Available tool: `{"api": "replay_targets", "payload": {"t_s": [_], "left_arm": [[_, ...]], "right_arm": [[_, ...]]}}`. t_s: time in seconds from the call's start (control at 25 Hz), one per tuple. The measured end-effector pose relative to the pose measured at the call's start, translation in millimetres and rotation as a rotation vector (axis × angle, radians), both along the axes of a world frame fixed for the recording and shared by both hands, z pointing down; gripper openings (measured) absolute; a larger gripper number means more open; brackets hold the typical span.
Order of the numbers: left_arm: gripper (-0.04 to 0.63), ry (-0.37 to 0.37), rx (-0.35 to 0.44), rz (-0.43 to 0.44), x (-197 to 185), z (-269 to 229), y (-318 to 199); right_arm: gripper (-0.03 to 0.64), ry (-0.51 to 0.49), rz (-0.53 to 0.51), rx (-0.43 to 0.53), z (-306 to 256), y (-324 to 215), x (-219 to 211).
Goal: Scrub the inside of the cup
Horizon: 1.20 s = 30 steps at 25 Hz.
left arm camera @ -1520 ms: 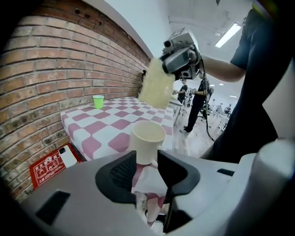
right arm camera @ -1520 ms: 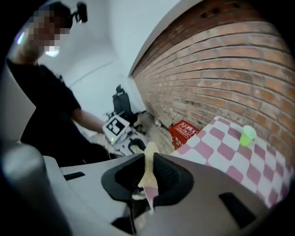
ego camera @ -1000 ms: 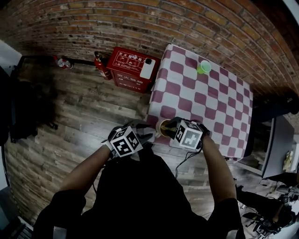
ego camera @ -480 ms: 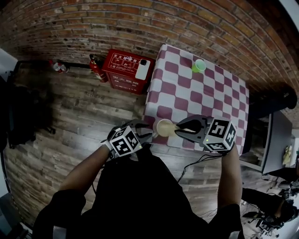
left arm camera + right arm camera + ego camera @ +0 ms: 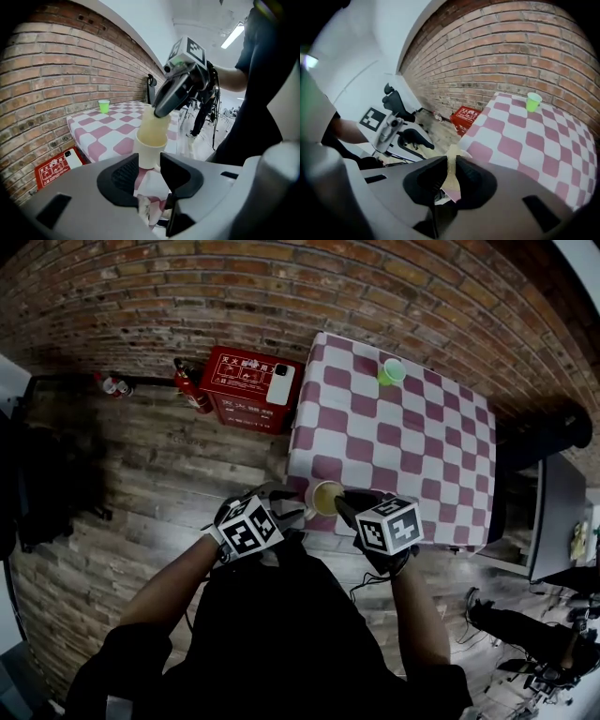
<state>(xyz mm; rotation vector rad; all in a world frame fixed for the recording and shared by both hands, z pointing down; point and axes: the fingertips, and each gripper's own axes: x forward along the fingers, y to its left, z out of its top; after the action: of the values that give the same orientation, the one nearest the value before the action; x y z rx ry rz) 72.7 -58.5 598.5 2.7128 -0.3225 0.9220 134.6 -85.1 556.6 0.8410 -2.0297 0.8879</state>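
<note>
A cream paper cup [image 5: 326, 496] stands at the near edge of the checked table [image 5: 403, 427]. My left gripper [image 5: 296, 509] comes in from the left and is shut on the cup [image 5: 150, 151], low on its wall. My right gripper [image 5: 346, 503] leans over the rim from the right. It is shut on a pale yellow sponge [image 5: 452, 172], pinched thin between its jaws. In the left gripper view the sponge [image 5: 154, 125] fills the cup's mouth under the right gripper [image 5: 163, 108]. The cup's bottom is hidden.
A small green cup [image 5: 392, 372] stands at the table's far edge. A red box [image 5: 246, 385] with a phone [image 5: 280, 384] on it sits on the wooden floor left of the table, beside a fire extinguisher [image 5: 187, 387]. A brick wall runs behind.
Half a second ago my right gripper was swung out to the right with the sponge at the rim. It has come back over the cup and pushed the sponge in. The left gripper has held still.
</note>
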Motion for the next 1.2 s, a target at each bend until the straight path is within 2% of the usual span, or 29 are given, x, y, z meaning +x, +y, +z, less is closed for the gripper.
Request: {"api": "replay_targets", "payload": {"t_s": [0.16,0.32,0.44,0.6,0.8,0.84,0.92,1.0,1.08,1.2], "left_arm": [[0.149,0.001,0.004,0.006,0.3,-1.1,1.8],[0.149,0.0,0.008,0.03,2.9,-1.6,1.8],[0.149,-0.004,0.011,0.043,6.0,-1.9,2.7],[0.149,-0.007,0.016,0.055,5.3,0.4,1.3],[0.149,-0.007,0.017,0.048,-5.5,1.0,-4.2],[0.149,-0.015,0.026,0.052,-8.7,1.4,-5.1],[0.149,-0.045,0.065,0.067,-15.2,2.4,-7.7],[0.149,-0.068,0.1,0.08,-20.8,1.4,-10.7],[0.149,-0.072,0.113,0.078,-25.5,-2.9,-11.6],[0.149,-0.062,0.115,0.051,-32.4,-10.7,-10.9]], "right_arm": [[0.069,0.101,-0.006,0.0,34.4,4.7,-6.8],[0.069,0.16,-0.041,-0.005,53.9,5.8,-22.9],[0.07,0.25,-0.08,0.052,56.3,3.5,-15.5],[0.069,0.273,-0.068,0.162,17.2,6.8,-4.2],[0.069,0.269,0.01,0.363,-77.3,5.9,24.3],[0.07,0.266,0.0,0.4,-89.5,5.5,27.0],[0.07,0.225,-0.09,0.435,-96.1,8.9,19.3],[0.07,0.186,-0.203,0.397,-78.7,17.1,3.5],[0.069,0.189,-0.28,0.319,-45.9,26.1,-8.4],[0.071,0.203,-0.314,0.215,1.6,28.9,-18.9]]}}
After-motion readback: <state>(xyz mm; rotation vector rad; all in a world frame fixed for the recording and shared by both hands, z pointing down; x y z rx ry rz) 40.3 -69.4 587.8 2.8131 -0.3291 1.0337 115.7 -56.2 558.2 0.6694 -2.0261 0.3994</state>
